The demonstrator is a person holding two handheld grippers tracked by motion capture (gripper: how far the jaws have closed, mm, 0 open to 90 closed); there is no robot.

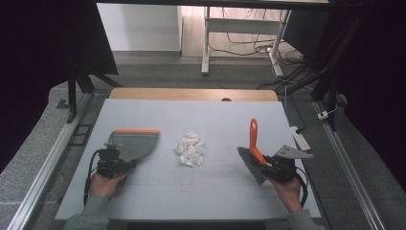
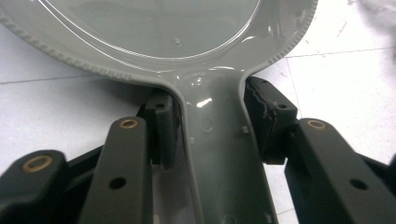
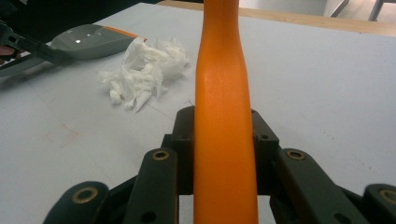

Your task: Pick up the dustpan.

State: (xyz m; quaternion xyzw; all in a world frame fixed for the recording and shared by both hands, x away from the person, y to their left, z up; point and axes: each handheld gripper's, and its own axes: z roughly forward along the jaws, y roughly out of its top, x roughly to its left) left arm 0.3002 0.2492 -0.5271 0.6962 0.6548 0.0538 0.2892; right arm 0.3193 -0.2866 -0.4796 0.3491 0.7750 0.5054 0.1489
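the grey plastic dustpan with an orange front lip lies flat on the left of the pale table, its handle clamped in the left tool. the right tool is clamped on the orange-handled brush. crumpled white paper scraps sit between them, apart from both.

The dustpan is cut off by the frame's top (its orange lip unseen); scuffs at the corner possibly blurred paper
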